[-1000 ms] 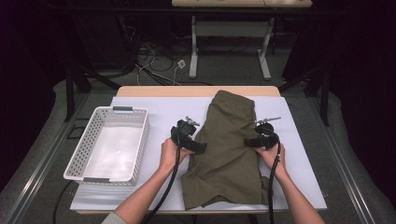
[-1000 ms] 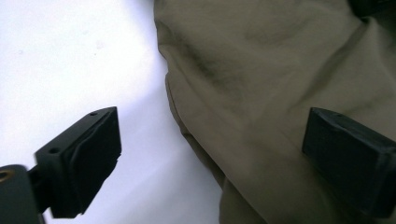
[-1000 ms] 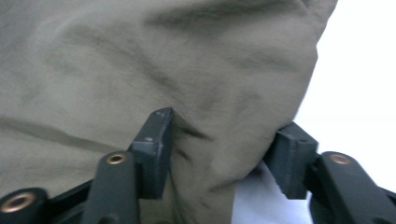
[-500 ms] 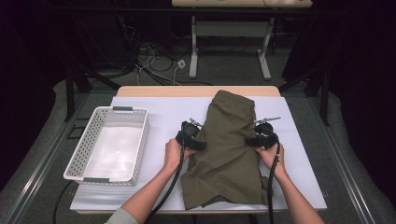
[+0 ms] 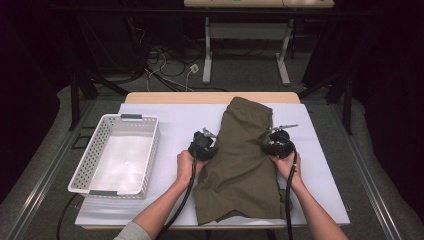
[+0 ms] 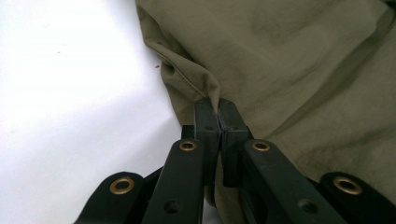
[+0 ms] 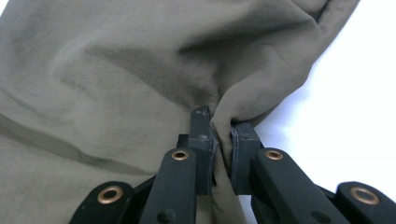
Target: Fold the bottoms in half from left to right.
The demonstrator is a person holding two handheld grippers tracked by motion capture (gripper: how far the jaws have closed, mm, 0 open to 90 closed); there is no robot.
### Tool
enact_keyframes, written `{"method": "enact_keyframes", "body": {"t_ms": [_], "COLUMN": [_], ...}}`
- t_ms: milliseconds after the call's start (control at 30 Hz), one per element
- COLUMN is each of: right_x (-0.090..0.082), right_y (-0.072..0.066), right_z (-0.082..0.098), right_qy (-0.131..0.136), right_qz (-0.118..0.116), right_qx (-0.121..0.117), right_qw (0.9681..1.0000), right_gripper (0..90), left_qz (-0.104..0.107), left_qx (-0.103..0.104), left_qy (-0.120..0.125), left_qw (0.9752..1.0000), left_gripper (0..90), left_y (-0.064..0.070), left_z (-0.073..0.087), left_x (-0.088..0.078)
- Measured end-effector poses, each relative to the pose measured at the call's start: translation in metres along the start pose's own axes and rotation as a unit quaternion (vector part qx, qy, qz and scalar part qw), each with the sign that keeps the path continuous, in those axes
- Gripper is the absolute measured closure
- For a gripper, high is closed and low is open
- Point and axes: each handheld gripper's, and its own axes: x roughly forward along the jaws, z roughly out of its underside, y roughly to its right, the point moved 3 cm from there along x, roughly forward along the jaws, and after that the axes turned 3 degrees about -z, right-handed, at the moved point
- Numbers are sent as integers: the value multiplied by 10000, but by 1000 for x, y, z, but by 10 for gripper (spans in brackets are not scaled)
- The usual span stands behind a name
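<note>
- Olive shorts (image 5: 242,157): soft, light, floppy cloth on the counter (image 5: 170,125).
- My left gripper (image 6: 218,116) has just pinched the left edge.
- My right gripper (image 7: 219,128) has just clamped a fold at the right edge.

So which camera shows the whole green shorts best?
The high view: the shorts lie whole on the table. The left gripper view and right gripper view show just pinched fabric edges.

My two black grippers, left gripper (image 5: 202,144) and right gripper (image 5: 278,143): brass-ringed screw holes, trailing black cables, grey sleeve.
</note>
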Motion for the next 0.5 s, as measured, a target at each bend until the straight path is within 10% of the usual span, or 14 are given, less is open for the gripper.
{"method": "enact_keyframes", "body": {"t_ms": [500], "right_x": [13], "right_y": [-29], "right_z": [-14], "right_qy": [-65], "right_qz": [-286], "right_qx": [-336], "right_qw": [9990], "right_gripper": [837], "left_qz": [-286], "left_qx": [-173], "left_qy": [334], "left_qw": [9989], "left_gripper": [894], "left_y": [-17], "left_z": [26], "left_x": [-30]}}
